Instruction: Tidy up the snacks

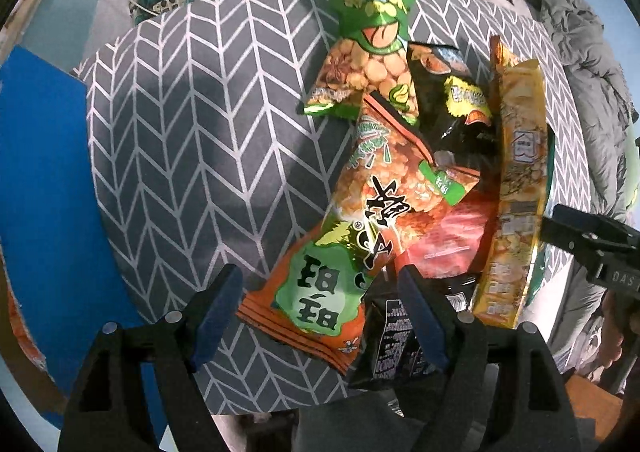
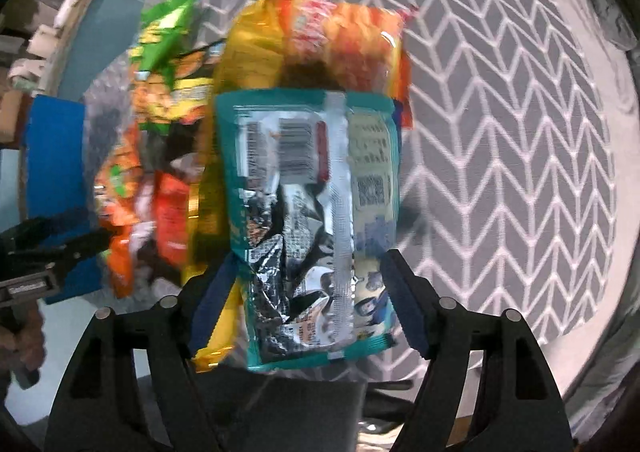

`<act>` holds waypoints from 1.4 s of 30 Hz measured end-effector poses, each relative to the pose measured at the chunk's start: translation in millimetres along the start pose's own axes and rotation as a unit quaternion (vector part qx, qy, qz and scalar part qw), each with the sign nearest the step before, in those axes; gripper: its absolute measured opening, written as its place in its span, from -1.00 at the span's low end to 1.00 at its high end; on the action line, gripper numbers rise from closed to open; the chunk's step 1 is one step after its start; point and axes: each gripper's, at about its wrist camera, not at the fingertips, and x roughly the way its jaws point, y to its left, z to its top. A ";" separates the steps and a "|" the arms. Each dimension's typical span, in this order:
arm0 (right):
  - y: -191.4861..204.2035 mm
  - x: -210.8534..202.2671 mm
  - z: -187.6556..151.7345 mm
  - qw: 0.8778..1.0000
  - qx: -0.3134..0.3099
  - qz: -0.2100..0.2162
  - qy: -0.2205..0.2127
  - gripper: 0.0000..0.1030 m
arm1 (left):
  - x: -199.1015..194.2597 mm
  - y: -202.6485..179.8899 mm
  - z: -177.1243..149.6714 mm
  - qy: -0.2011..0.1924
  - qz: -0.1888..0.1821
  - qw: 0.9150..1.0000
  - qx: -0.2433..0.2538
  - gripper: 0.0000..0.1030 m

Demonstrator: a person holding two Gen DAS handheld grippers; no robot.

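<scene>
A pile of snack packets lies on a grey chevron-patterned cloth. In the left wrist view my left gripper is open, its blue pads either side of the near end of an orange-and-green packet, not pressing it. A green packet, a black packet and a yellow packet standing on edge lie beyond. In the right wrist view my right gripper has its pads against both sides of a teal-and-silver packet, barcode side up, with a yellow-orange packet behind.
A blue board lies left of the cloth. Grey bedding is heaped at the right. The right gripper's black body shows at the right edge of the left wrist view. The right wrist view is motion-blurred.
</scene>
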 end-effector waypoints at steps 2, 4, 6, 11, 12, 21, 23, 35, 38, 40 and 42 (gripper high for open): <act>-9.3 4.3 1.2 1.000 0.005 -0.024 0.001 0.50 | 6.1 -2.1 3.3 0.006 0.004 1.000 -0.001 0.59; -22.9 8.1 2.4 0.999 0.014 -0.036 0.004 0.50 | 11.1 -4.0 2.3 0.010 0.006 1.000 -0.002 0.59; -32.5 9.6 2.9 0.999 0.021 -0.037 0.006 0.51 | 14.9 -5.8 2.5 0.013 0.008 1.000 -0.002 0.59; -49.9 5.2 4.8 0.999 0.014 -0.036 -0.001 0.54 | 26.0 -15.8 3.4 0.019 0.017 1.000 0.000 0.59; -51.0 4.3 6.0 0.999 0.010 -0.032 -0.002 0.56 | 28.3 -17.4 4.4 0.020 0.020 1.000 0.001 0.59; -51.2 25.7 37.2 0.998 -0.015 -0.051 0.019 0.59 | 62.5 -35.0 20.3 0.032 0.038 0.999 0.003 0.59; -47.7 29.9 39.8 0.998 -0.018 -0.054 0.020 0.62 | 69.5 -37.2 23.8 0.035 0.039 0.999 0.003 0.59; -12.5 60.7 44.1 0.991 -0.027 -0.130 0.018 0.62 | 101.0 -40.5 32.8 0.033 0.063 0.997 0.018 0.73; -10.1 63.6 44.3 0.991 -0.013 -0.130 0.017 0.58 | 94.9 -47.2 36.3 0.022 0.062 0.997 0.033 0.52; -9.0 62.5 44.1 0.991 -0.017 -0.132 0.013 0.41 | 91.1 -51.0 36.7 0.012 0.062 0.997 0.047 0.28; -7.3 59.6 42.6 0.992 -0.021 -0.126 0.010 0.20 | 88.0 -53.1 39.1 0.008 0.063 0.996 0.060 0.03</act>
